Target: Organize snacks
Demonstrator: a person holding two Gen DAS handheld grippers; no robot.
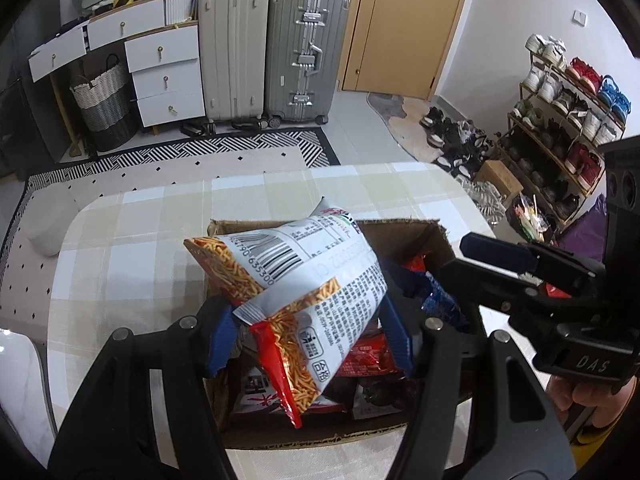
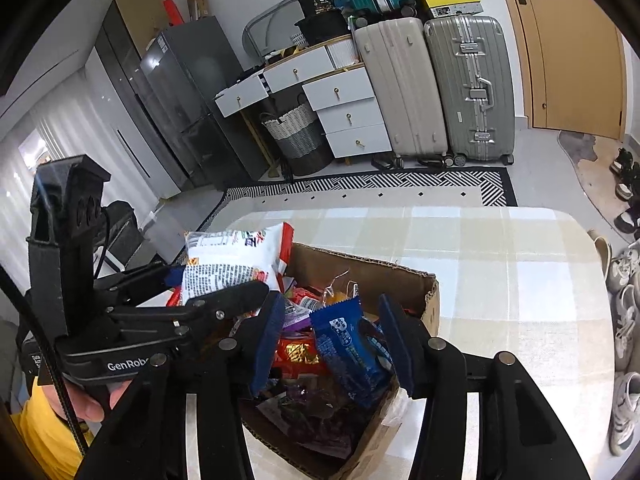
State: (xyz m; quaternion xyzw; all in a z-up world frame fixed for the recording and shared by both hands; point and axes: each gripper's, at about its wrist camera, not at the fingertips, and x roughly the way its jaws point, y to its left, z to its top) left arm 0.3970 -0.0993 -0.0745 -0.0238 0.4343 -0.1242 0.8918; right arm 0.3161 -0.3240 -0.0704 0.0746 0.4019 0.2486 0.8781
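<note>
My left gripper [image 1: 308, 338] is shut on a white and orange noodle snack bag [image 1: 296, 280], which hangs tilted over an open cardboard box [image 1: 400, 223] holding several snack packets. The right wrist view shows that bag [image 2: 232, 256] at the box's [image 2: 360, 261] left side, in the left gripper [image 2: 216, 280]. My right gripper [image 2: 332, 338] reaches into the box with its jaws apart. A blue packet [image 2: 348, 352] lies between them, against the right pad, with a gap to the left pad. The right gripper [image 1: 456, 260] also shows over the box's right edge.
The box stands on a table with a checked cloth [image 1: 140, 260], whose far edge [image 2: 400, 210] is rounded. Beyond it are a patterned rug, two suitcases [image 1: 272, 52], white drawers, a woven basket, a door and a shoe rack [image 1: 560, 128]. A grey stool [image 1: 52, 220] stands left.
</note>
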